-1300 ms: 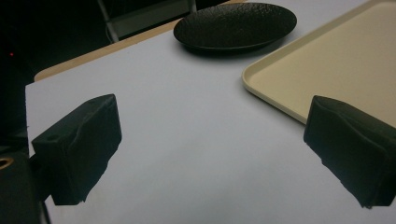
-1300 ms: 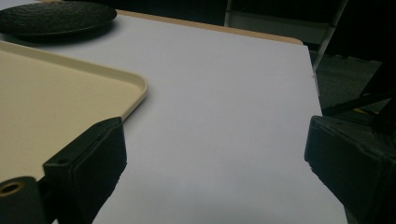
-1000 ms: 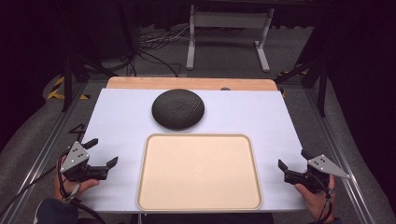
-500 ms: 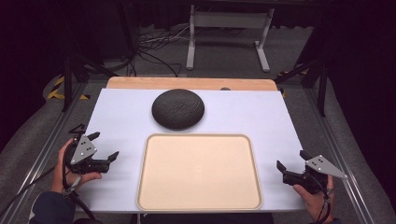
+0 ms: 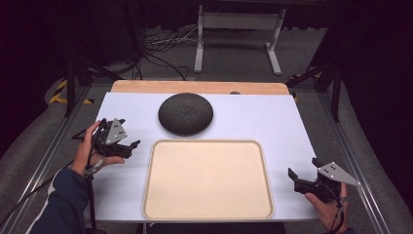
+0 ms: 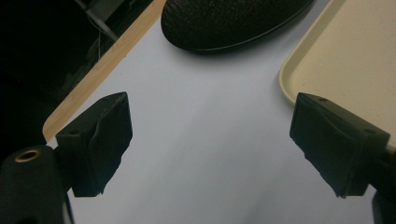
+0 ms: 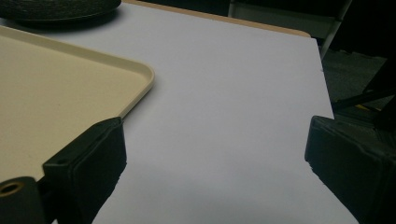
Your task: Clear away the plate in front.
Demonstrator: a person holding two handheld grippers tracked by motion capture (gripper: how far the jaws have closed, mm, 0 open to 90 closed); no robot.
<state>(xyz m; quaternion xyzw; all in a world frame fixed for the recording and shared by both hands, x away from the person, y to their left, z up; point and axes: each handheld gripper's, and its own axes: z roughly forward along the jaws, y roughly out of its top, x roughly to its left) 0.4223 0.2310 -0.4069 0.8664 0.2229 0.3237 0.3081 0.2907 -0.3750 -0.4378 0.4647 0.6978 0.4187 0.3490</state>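
On a white worktop (image 5: 272, 122), the left gripper (image 5: 127, 145), jaws spread wide and empty, appears to be approaching a dark domed object (image 5: 186, 113) lying beyond an empty beige tray (image 5: 208, 179), while the right gripper (image 5: 298, 179), equally released, waits near right; next comes closing in.

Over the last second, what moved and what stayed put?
The left gripper moved away from the person, up the left side of the table toward the dark domed object; its jaws are open and hold nothing. The right gripper barely shifted at the near right corner, jaws open. The domed object and the beige tray stayed as they were.
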